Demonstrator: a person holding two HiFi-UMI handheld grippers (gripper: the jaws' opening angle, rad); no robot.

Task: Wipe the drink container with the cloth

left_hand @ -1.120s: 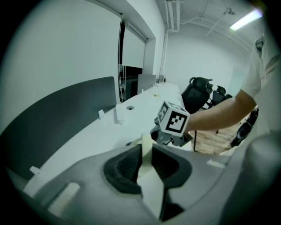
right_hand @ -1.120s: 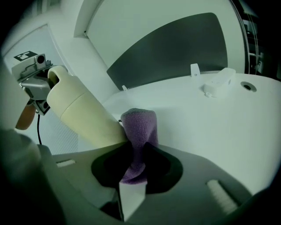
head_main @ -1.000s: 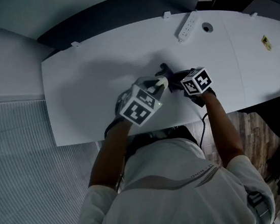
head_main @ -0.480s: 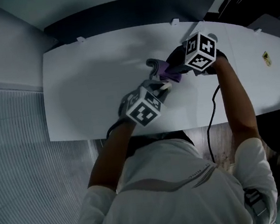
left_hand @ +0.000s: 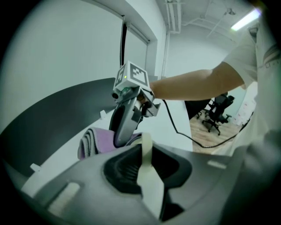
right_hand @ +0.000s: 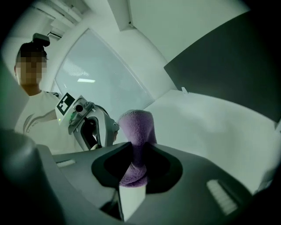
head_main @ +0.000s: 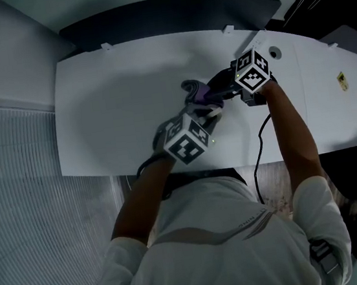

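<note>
Cloth and both claws are over the white tabletop, which spreads wide beneath them. The left claw has its jaws together, showing as one thin pale strip, and it sits just beside the right claw. The right claw is clamped on the purple cloth, which bunches up beyond its tips

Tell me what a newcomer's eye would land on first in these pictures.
The purple cloth stands out first, the only colour here. It is pinched in the right gripper and rises from its jaws above the white table. Next come the black-and-white marker cubes on both grippers, with the left gripper close beside the cloth near the table's middle.
</note>
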